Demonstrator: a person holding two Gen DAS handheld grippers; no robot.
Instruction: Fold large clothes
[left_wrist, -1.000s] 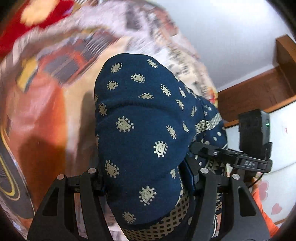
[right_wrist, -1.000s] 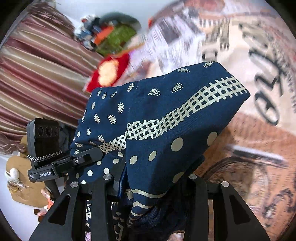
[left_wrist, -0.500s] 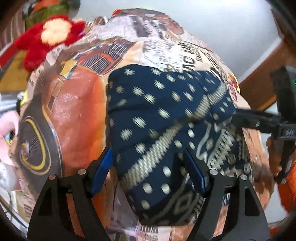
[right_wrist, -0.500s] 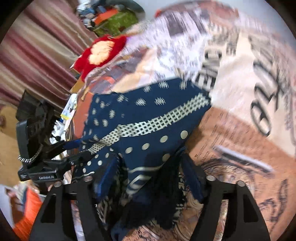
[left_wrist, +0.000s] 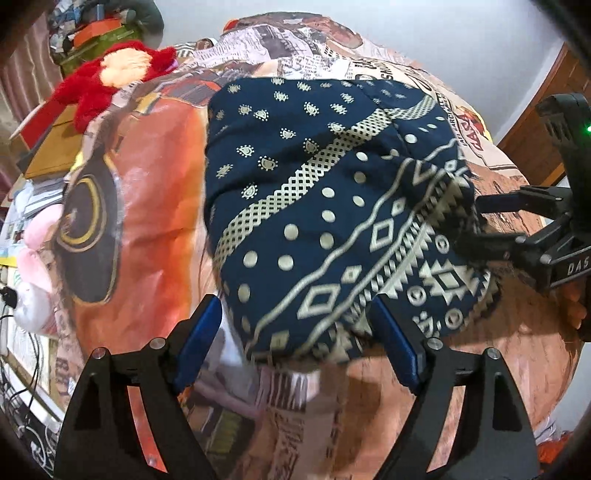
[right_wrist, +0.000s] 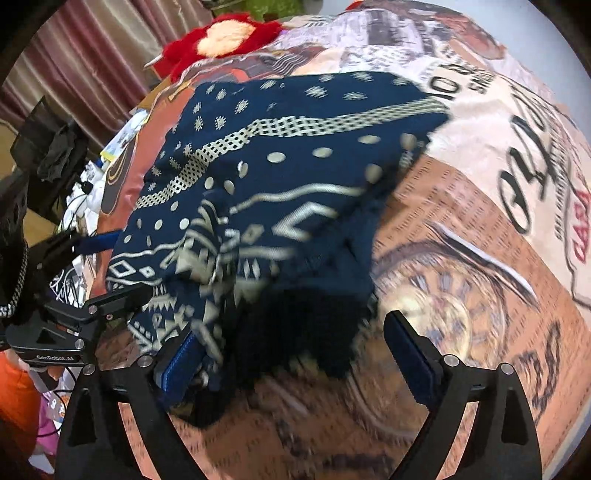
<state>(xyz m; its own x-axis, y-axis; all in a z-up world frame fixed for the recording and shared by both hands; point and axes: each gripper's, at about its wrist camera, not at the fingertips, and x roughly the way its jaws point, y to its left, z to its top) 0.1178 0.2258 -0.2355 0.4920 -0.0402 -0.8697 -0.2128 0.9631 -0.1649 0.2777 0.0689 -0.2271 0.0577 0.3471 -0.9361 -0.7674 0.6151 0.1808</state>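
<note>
A navy garment (left_wrist: 314, 206) with cream dots and geometric bands lies folded in a heap on the printed bedspread (left_wrist: 147, 206). My left gripper (left_wrist: 295, 336) stands at its near edge with the jaws opening. The cloth's hem lies between them, and the left pad is clear of it. In the right wrist view the same garment (right_wrist: 277, 177) is blurred at its near corner. My right gripper (right_wrist: 295, 350) is there with its jaws opening wide. Cloth drapes over the left pad (right_wrist: 181, 354), and the right pad is free. Each gripper shows in the other's view: the right gripper (left_wrist: 532, 236) and the left gripper (right_wrist: 85, 317).
A red plush toy (left_wrist: 118, 70) lies at the bed's far left, and a pink soft toy (left_wrist: 33, 251) sits at the left edge by some cables. A cardboard box (left_wrist: 51, 147) is beside them. Striped curtains (right_wrist: 92, 55) hang behind, and wooden furniture (left_wrist: 535, 122) stands at the right.
The garment was held up, bunched in both grippers. It now lies on the bedspread. Both pairs of jaws have spread apart and no longer clamp the cloth.
</note>
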